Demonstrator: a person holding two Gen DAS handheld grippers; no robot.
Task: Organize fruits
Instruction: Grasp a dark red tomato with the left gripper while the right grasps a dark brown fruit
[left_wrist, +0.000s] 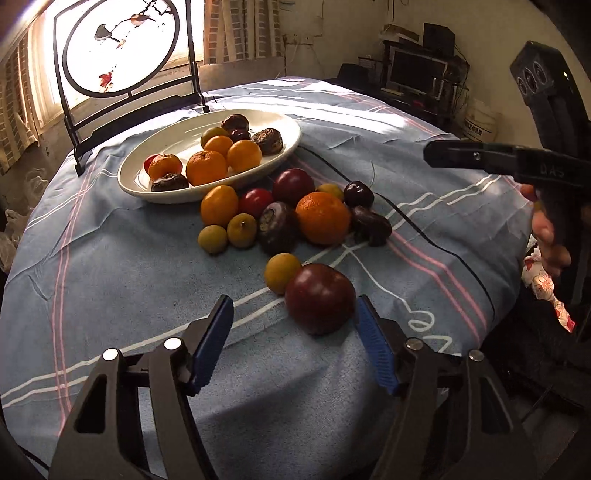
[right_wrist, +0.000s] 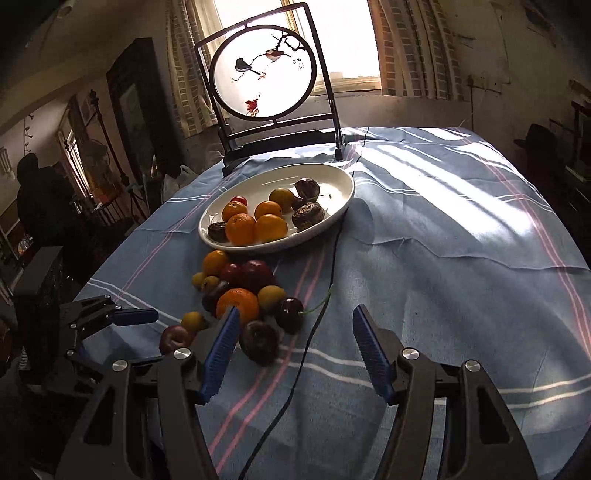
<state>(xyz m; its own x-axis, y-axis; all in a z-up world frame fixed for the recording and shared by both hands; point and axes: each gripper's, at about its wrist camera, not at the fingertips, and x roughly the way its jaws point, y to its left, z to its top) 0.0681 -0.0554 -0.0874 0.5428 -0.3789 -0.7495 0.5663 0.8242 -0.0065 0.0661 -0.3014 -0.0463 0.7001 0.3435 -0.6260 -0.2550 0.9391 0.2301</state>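
Observation:
A white oval plate (left_wrist: 133, 184) (right_wrist: 347, 195) holds oranges, dark wrinkled fruits and a small red one. In front of it a loose pile lies on the blue striped cloth, with a big orange (left_wrist: 322, 218) (right_wrist: 238, 302) in its middle. Nearest me is a dark red plum (left_wrist: 319, 299) (right_wrist: 173, 338) beside a small yellow fruit (left_wrist: 282, 272). My left gripper (left_wrist: 294, 306) (right_wrist: 136, 316) is open around the plum, its right pad close to it and its left pad well off. My right gripper (right_wrist: 295, 313) (left_wrist: 443, 155) is open over the pile's right edge, above a cherry (right_wrist: 290, 314), and holds nothing.
A framed round screen painted with birds (left_wrist: 122, 44) (right_wrist: 264, 70) stands at the table's far edge behind the plate. A black cable (right_wrist: 321, 306) runs across the cloth past the pile. A hand (left_wrist: 550, 236) holds the right gripper. A person in dark clothes (right_wrist: 37, 195) stands far left.

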